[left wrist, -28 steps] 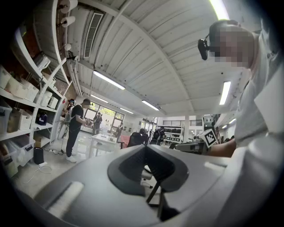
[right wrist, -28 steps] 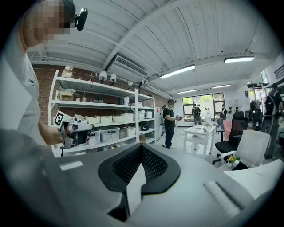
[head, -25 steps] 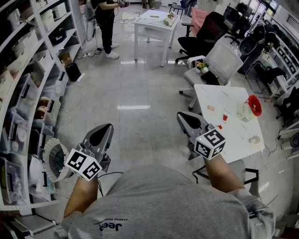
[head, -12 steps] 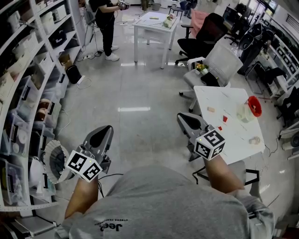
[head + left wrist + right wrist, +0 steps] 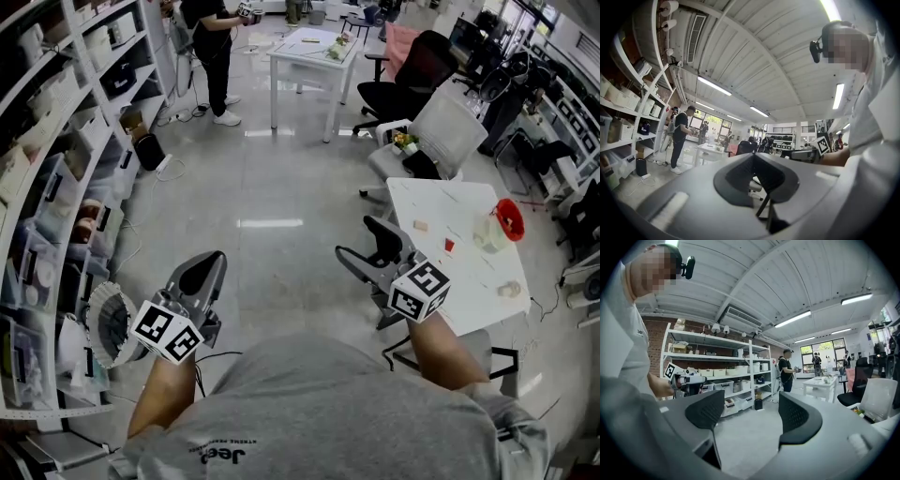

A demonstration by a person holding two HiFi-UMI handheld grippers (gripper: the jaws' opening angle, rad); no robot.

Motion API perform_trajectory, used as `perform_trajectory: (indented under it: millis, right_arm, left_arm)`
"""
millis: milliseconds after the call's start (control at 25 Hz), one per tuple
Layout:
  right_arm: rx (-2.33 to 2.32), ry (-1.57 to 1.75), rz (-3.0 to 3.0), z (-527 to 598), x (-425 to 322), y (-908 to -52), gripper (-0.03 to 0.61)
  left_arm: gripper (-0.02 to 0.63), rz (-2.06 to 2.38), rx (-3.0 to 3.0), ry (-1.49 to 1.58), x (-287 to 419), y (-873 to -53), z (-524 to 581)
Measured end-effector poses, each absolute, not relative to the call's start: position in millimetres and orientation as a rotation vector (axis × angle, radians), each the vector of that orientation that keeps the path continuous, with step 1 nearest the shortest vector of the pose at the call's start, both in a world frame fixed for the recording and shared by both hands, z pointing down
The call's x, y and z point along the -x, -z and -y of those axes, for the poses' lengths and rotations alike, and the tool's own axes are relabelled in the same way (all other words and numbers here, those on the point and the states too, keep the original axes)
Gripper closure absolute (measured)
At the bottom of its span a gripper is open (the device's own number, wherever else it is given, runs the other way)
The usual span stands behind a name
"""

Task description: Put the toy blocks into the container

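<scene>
Small toy blocks, a red one [image 5: 449, 245] and a beige one [image 5: 421, 225], lie on a white table [image 5: 441, 202] to my right. On the table's right side stands a clear container [image 5: 491, 231] with a red lid [image 5: 510, 212] beside it. My right gripper [image 5: 357, 239] hovers over the floor just left of the table; its jaws are opening and stand wide apart with nothing between them [image 5: 750, 413]. My left gripper [image 5: 203, 270] is held low at the left, over the floor, with its jaws closed together and empty [image 5: 754, 158].
Storage shelves [image 5: 56, 141] with bins line the left side, and a white fan [image 5: 108, 323] stands on the floor by them. Office chairs [image 5: 441, 122] crowd the table's far end. Farther off are another white table [image 5: 314, 47] and a standing person [image 5: 211, 47].
The right gripper's jaws have swung apart from closed to wide. The left gripper has stayed where it was.
</scene>
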State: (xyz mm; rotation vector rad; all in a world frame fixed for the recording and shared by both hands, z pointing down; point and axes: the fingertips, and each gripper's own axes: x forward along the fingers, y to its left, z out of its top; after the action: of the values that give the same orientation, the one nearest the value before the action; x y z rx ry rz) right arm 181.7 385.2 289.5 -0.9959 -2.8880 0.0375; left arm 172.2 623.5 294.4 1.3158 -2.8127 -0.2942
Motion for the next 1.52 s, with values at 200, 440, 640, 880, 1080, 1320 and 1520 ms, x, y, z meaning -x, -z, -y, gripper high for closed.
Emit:
perform_trajectory:
  millis: [200,440,640,880,1080,1320,1520]
  right_arm:
    - [1.036,-0.027,2.884,-357.5,-189.0,-282.5,0.239]
    - [1.07,0.001,2.869,-319.1,-192.8,-282.2,0.239]
    - [1.078,0.01,2.876,-293.5,-194.5,-282.9,0.239]
    - [1.078,0.012,2.864,-283.8,-184.3,-284.9,0.239]
    - [1.051,0.001,2.86,-289.4,-153.0,-290.4,0.239]
    - [0.978,0.029,2.886,-310.2,-85.9,-293.0,0.239]
    - [0.902,0.008,2.909,-331.0,-11.4,-286.1,0.239]
  left_arm:
    - [0.555,2.835,-1.295,0.287,-179.9,-288.0,-594.2]
    - [0.554,2.843,-1.281,0.292,-187.4,-287.1,-549.8]
    - [0.555,2.831,-1.305,0.279,-192.5,-288.9,-516.4]
    - [0.555,2.813,-1.322,0.279,-182.2,-291.2,-502.1]
    - [0.555,2.791,-1.338,0.298,-148.4,-302.1,-506.2]
    - [0.555,2.763,-1.445,0.314,-69.4,-306.8,-520.7]
    - [0.555,2.723,-1.531,0.316,16.9,-299.4,-537.3]
